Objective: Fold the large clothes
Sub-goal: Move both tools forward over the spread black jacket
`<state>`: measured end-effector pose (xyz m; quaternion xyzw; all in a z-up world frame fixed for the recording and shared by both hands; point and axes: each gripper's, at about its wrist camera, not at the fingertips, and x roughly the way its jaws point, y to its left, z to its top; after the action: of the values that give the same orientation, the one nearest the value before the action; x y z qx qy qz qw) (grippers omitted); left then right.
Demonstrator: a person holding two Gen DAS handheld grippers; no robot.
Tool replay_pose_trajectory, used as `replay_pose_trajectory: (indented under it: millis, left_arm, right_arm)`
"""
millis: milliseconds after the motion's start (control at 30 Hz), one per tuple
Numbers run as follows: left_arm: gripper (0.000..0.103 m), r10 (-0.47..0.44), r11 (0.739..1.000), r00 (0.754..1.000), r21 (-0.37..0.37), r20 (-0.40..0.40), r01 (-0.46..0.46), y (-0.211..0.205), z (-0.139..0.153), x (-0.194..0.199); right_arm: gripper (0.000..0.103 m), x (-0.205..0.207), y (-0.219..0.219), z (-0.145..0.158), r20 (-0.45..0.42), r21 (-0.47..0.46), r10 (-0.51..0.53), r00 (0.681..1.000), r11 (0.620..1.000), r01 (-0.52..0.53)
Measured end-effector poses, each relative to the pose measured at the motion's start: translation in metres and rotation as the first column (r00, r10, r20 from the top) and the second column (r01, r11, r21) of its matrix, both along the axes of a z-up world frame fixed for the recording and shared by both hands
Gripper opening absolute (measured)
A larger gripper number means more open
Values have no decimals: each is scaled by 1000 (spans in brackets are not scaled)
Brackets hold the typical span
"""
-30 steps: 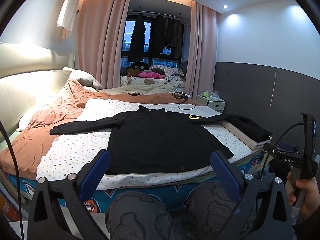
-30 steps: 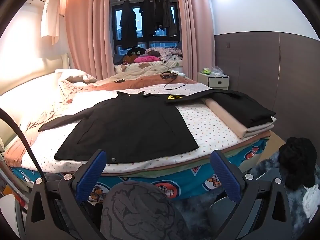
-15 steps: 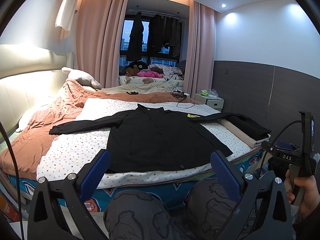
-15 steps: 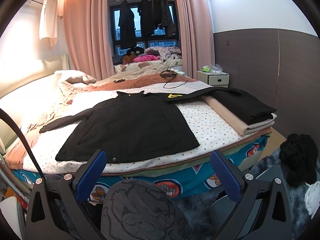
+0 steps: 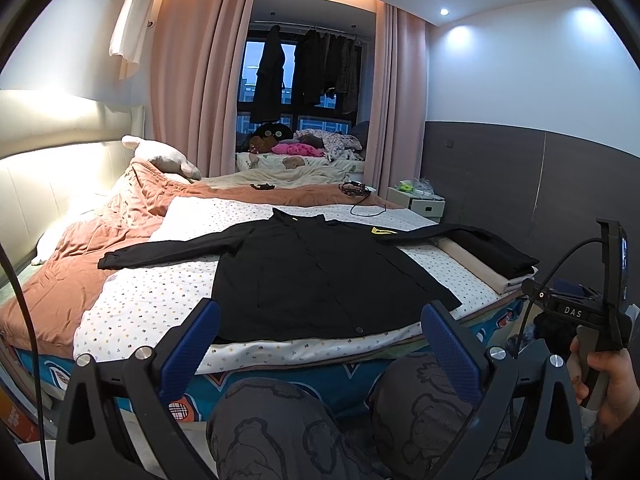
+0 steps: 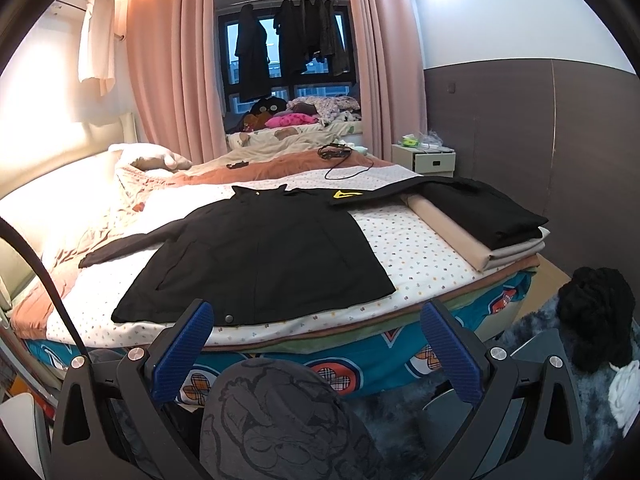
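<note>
The black coat (image 5: 320,276) lies flat and face up on the bed (image 5: 152,300), hem along the near edge, sleeves spread toward both side edges. One sleeve reaches a pile of folded clothes (image 6: 480,216) at the right edge. Both hand-held grippers hang short of the near edge, over the person's knees (image 5: 280,432): the left (image 5: 320,356) released, empty; the right (image 6: 320,356) likewise spread wide, holding nothing.
</note>
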<state>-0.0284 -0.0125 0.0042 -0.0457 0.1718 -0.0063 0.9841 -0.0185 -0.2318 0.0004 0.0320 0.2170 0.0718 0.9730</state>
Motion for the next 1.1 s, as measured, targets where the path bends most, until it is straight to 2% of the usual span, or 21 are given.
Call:
replay_pose_trajectory:
  millis: [733, 1100]
  left_arm:
    - [103, -2, 1000, 1000, -11, 0, 2, 8, -8, -11]
    - [103, -5, 1000, 1000, -20, -10, 5, 14, -13, -2]
  right_arm:
    - [103, 0, -7, -7, -17, 20, -1, 1000, 1000, 1]
    - [103, 0, -4, -7, -8, 17, -1, 1000, 1000, 1]
